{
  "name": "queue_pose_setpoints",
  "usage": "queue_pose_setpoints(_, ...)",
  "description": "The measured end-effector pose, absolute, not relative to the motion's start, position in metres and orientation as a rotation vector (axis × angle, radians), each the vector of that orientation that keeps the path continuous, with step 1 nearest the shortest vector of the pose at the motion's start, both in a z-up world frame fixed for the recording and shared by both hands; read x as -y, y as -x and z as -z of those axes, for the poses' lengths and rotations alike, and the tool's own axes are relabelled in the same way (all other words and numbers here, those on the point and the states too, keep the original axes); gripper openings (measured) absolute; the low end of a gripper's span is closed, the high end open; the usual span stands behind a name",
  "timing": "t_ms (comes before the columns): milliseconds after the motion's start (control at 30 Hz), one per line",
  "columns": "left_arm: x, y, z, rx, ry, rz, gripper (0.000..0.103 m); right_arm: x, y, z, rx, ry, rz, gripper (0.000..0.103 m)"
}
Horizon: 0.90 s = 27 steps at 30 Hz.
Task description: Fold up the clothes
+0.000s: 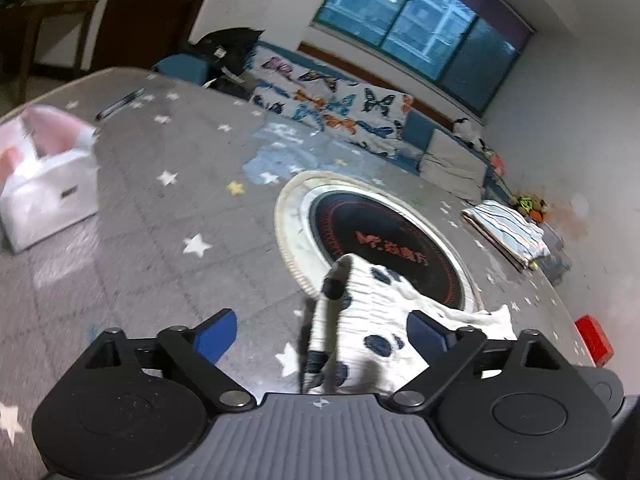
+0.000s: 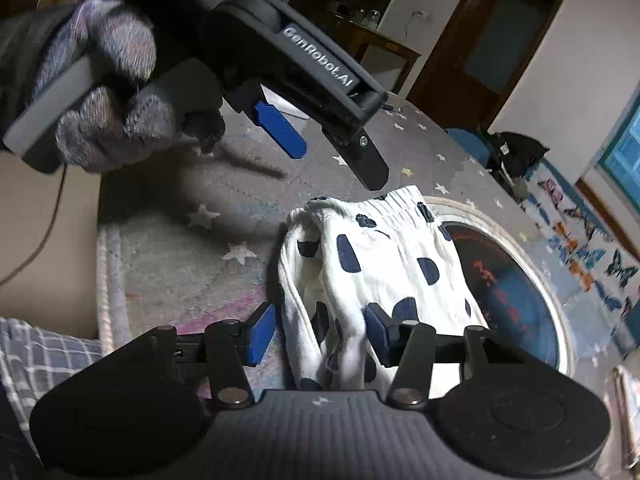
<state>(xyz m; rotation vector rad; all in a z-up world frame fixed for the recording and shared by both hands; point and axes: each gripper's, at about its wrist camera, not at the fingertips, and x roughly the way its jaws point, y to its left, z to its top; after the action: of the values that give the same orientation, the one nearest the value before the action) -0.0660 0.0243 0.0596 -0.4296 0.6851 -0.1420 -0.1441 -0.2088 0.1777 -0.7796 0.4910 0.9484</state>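
A white garment with dark blue spots (image 2: 380, 264) lies bunched on the grey star-patterned table cover (image 2: 180, 264), partly over the round black cooktop (image 2: 516, 292). It also shows in the left wrist view (image 1: 372, 320). My left gripper (image 1: 322, 338) is open, its blue pads (image 1: 216, 336) wide apart with the garment's edge between them. In the right wrist view the left gripper (image 2: 316, 136) hovers above the table, held by a gloved hand (image 2: 104, 112). My right gripper (image 2: 320, 332) is open, its pads (image 2: 262, 334) either side of the garment's near end.
A folded blue-striped cloth (image 1: 506, 232) lies at the table's far right, a red object (image 1: 594, 338) near the right edge. A white bag (image 1: 44, 184) sits at the left. A light blue garment (image 1: 280, 152) lies beyond the cooktop. A butterfly-print sofa (image 1: 340, 108) stands behind.
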Motion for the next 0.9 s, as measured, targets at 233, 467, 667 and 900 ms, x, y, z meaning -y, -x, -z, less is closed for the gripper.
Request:
queue_pose_setpoints(233,-0.029,0.07,-0.056,-0.699,0.492,0.143,0.094,0.225,0.121,-0.197,-0.533,0.599,-0.902,0.015)
queue_pose_setpoints(467,-0.029,0.077,-0.052,-0.704,0.618,0.189,0.096,0.243,0.1,-0.216,-0.548,0.436,-0.858,0.013)
queue_pose_setpoints(667,-0.019,0.08,-0.043,-0.747,0.669,0.238,0.096,0.236,0.114,-0.205,-0.527,0.535,-0.887,0.013)
queue_pose_setpoints(900,-0.011,0.069,-0.038,-0.782,0.682,0.252,0.082,0.221,0.131,-0.193,-0.494,0.635,-0.915,0.032)
